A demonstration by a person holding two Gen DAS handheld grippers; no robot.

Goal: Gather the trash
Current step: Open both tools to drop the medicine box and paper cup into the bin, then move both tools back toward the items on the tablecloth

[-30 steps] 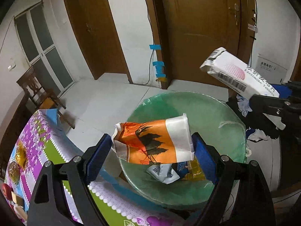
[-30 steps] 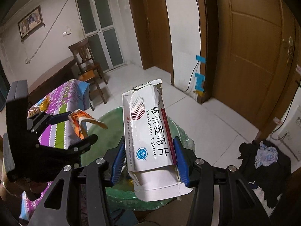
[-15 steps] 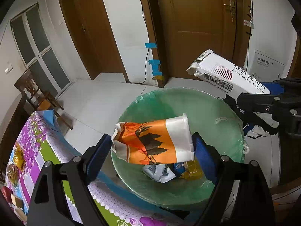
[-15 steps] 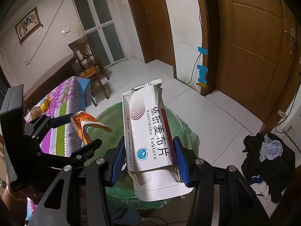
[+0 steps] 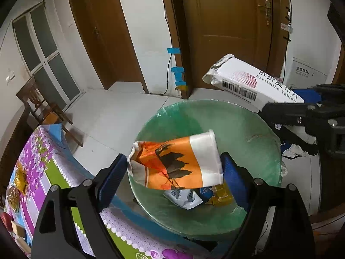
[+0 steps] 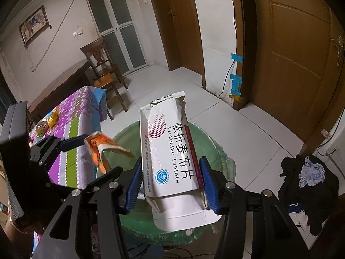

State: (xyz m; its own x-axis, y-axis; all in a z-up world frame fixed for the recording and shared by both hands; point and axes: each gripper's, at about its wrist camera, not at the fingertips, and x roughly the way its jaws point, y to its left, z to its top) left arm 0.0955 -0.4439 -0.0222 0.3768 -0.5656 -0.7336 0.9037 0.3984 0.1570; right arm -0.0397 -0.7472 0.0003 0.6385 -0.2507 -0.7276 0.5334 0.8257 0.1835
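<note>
My left gripper (image 5: 174, 170) pinches a squashed orange and white paper cup (image 5: 175, 165) over the green-lined trash bin (image 5: 248, 129). My right gripper (image 6: 170, 179) has just been opening; the white tablet box (image 6: 170, 155) sits loose between its blue pads, above the bin too.

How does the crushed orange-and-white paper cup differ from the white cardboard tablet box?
The crushed orange-and-white paper cup lies crosswise between the left gripper pads; the white cardboard tablet box runs lengthwise along the right gripper. The cup is crumpled; the box keeps its shape, ends torn open. Both hang over the green-lined bin.
</note>
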